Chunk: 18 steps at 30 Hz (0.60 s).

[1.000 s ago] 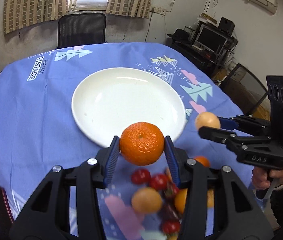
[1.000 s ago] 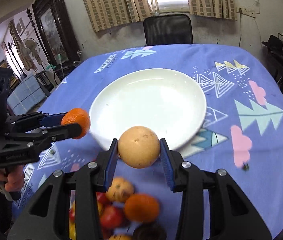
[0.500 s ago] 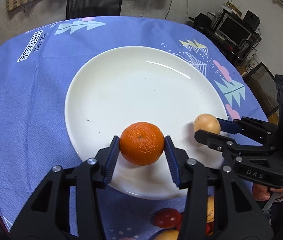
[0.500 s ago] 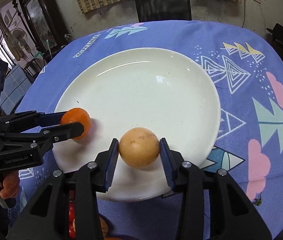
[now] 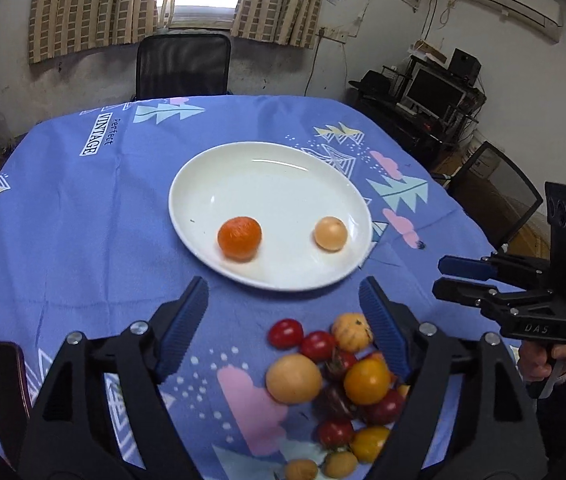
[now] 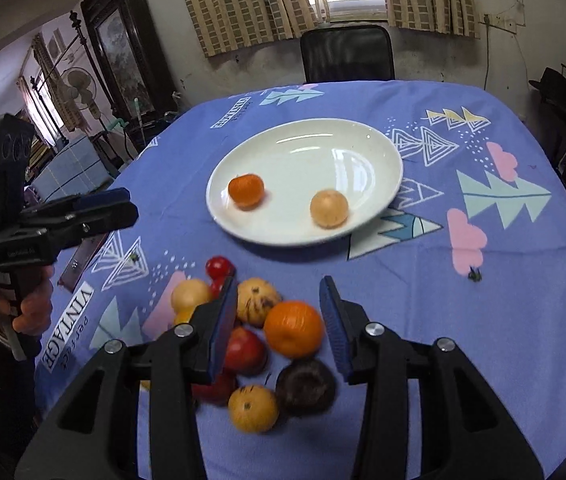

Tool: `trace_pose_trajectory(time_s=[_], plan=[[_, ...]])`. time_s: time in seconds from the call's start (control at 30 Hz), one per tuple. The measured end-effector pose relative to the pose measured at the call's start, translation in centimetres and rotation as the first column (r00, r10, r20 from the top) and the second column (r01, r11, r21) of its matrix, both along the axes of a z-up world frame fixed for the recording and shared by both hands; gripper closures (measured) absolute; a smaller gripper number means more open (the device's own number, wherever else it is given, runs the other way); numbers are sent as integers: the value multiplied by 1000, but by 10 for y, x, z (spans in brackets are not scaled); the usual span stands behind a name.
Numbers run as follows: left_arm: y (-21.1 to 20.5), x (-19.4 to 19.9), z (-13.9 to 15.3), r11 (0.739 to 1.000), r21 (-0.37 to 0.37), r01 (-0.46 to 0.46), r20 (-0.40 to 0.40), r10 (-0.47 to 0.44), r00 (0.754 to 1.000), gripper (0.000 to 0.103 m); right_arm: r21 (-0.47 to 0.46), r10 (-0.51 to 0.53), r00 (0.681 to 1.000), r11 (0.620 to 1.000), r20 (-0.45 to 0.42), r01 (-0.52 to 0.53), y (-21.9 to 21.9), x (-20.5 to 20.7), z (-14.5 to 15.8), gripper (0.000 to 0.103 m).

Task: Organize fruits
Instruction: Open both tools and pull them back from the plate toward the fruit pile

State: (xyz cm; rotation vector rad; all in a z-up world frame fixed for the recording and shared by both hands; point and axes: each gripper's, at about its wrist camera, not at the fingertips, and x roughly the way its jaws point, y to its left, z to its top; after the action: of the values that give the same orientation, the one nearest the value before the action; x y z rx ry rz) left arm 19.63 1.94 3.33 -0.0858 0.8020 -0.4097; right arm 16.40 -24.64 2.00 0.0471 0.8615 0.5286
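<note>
With both the left tongs [image 5: 283, 308] and right tongs [image 6: 279, 308] spread wide and empty above the fruit pile [image 6: 259, 340], a careless closure could scatter fruit from the plate [image 6: 363, 136] ahead.

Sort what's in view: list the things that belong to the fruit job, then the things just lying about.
Job: white plate, orange mandarin, pale fruit, fruit pile, left gripper, right gripper.

Lying about: dark flat object, black chair.
</note>
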Motion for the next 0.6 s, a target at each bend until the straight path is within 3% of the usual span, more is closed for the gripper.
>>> trace_pose_trajectory(time_s=[0.13,0.23,0.5,0.6], plan=[[6,-49,2,1000,-18,14,64,-13,998,17,-52,-24,999,998,22,25,2,-46,-21,60],[7,-78,-10,999,-12,44,93,-42,995,13,-52,-64,998,997,-23,63,8,-65,-46,60],[11,-100,-47,997,18,75,55,-76,996,13,-70,-169,982,984,-81,164,15,-66,-74,60],[18,-105,-51,997,-4,79,52,-78,996,13,-75,-180,980,982,-84,174,18,-61,-76,60]])
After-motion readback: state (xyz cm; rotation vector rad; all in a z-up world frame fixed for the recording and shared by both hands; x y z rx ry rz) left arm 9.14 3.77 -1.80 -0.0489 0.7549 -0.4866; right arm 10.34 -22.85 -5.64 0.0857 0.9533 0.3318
